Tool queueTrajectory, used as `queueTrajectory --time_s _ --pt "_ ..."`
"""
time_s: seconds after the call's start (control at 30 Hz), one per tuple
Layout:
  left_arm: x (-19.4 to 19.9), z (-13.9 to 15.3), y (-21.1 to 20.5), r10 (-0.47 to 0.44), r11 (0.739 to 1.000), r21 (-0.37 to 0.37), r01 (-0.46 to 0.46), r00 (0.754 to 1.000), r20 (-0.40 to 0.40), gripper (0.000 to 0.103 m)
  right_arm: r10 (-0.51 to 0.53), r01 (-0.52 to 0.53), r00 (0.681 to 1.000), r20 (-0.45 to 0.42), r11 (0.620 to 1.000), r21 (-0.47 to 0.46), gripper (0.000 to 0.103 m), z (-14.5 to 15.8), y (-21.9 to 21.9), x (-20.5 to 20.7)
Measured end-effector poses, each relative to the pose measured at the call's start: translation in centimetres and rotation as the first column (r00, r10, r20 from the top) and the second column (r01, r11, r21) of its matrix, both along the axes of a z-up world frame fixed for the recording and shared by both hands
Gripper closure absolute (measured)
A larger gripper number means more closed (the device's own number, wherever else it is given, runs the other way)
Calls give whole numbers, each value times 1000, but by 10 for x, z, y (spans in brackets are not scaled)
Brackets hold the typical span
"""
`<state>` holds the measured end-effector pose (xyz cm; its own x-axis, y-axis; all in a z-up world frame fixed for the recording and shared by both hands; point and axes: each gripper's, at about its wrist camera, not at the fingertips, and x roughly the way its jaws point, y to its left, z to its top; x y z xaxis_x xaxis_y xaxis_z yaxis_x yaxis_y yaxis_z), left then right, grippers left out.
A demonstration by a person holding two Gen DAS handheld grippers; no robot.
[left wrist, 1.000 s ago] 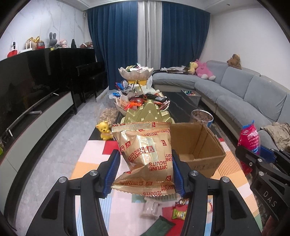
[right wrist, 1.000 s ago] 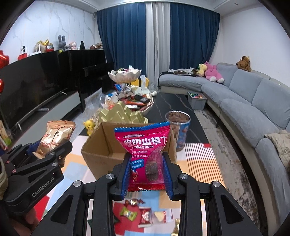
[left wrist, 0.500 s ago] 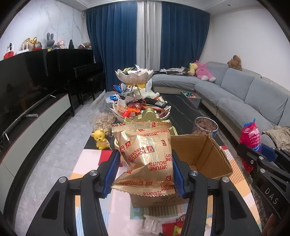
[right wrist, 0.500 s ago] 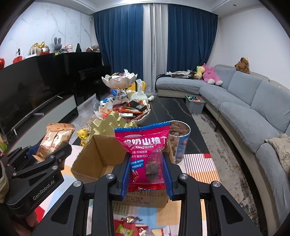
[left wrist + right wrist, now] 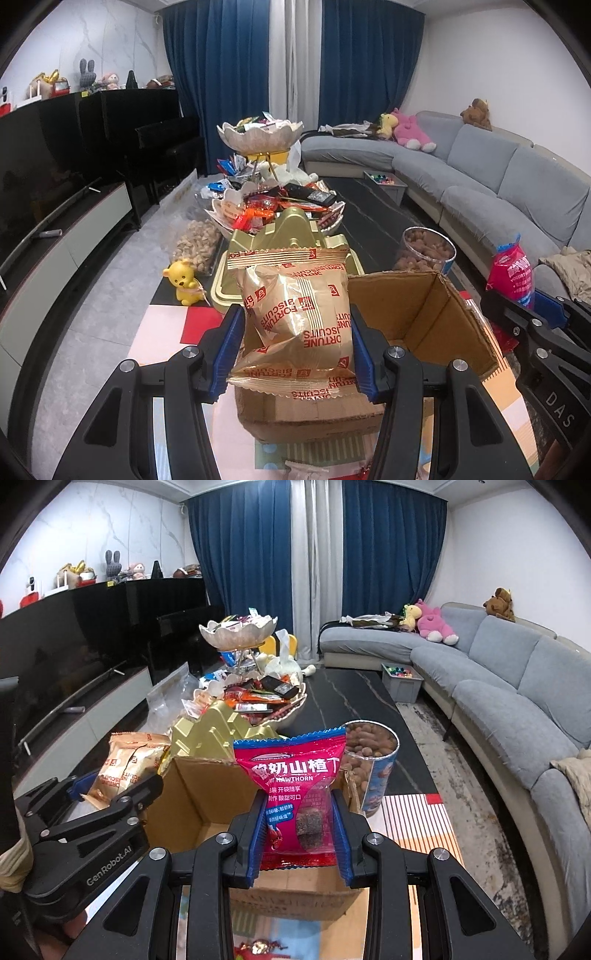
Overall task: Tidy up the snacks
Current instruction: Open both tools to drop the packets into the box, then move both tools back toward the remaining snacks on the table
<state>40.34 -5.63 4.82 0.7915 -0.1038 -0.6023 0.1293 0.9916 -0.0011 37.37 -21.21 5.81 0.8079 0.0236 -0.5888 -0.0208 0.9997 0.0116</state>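
Gold biscuit packet (image 5: pixel 295 325) pinched upside down between the blue pads of the left gripper (image 5: pixel 297 350), hanging over the near left corner of the open cardboard box (image 5: pixel 436 325). Pink hawthorn packet (image 5: pixel 295 801) clamped upright in the right gripper (image 5: pixel 299 834), poised above the same box's near edge. Box empty as far as can be seen, flaps up, standing on a colourful mat (image 5: pixel 166 325); loose sweets (image 5: pixel 255 947) on the mat just in front of the box. Beyond the box: a gold tray (image 5: pixel 291 236), a tub of nuts (image 5: pixel 424 251), a tiered bowl heaped with snacks (image 5: pixel 258 133), a yellow bear figure (image 5: pixel 183 282) off to the left, a grey sofa (image 5: pixel 498 177) along the right.

Step in hand, judging by the layout: carrying both packets to the box for dropping. Next: centre each packet over the opening, clear of the flaps and of the other gripper, then spread the jaws.
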Motion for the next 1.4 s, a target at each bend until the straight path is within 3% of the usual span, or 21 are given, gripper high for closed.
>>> queueTrajectory --time_s 0.4,0.47,0.53,0.73,1.4 --pt "14 -10 -2 -9 1000 5 9 1000 -30 48 28 -28 999 -17 1000 -9 69 -11 1 21" --pt "14 -9 -1 -7 1000 10 7 1000 -28 38 29 -30 999 -19 1000 -11 61 -10 2 23" --pt "12 -7 1 4 1000 16 -3 1000 -21 30 24 -24 1000 -14 1000 -7 37 -10 2 23" --pt "4 1 7 33 999 41 -33 999 12 13 -6 6 1000 25 1000 -22 21 -1 0 15" --pt "-41 32 18 36 999 29 -37 998 44 10 -23 25 997 74 999 -25 20 32 5 -29"
